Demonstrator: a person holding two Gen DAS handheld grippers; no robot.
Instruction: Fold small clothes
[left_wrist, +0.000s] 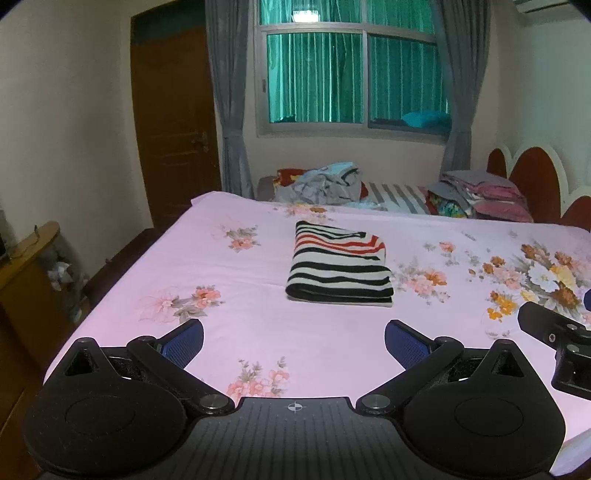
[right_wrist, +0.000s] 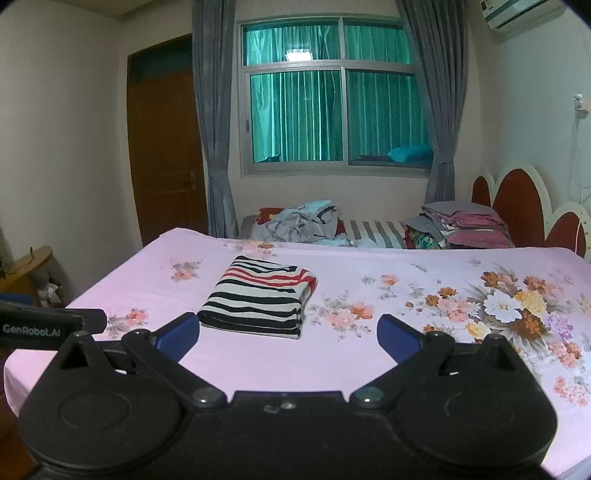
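Note:
A small garment with black, white and red stripes (left_wrist: 340, 266) lies folded into a neat rectangle on the pink floral bed sheet (left_wrist: 258, 332). It also shows in the right wrist view (right_wrist: 260, 297). My left gripper (left_wrist: 293, 341) is open and empty, held above the sheet short of the garment. My right gripper (right_wrist: 288, 332) is open and empty, just short of the garment's near edge. Part of the right gripper (left_wrist: 554, 339) shows at the right of the left wrist view. Part of the left gripper (right_wrist: 48, 326) shows at the left of the right wrist view.
A pile of unfolded clothes (left_wrist: 321, 182) and a stack of folded bedding (left_wrist: 480, 195) lie beyond the bed's far edge. A red scalloped headboard (left_wrist: 532, 177) is at the right. A wooden cabinet (left_wrist: 29, 266) stands left of the bed, near a door (left_wrist: 173, 122).

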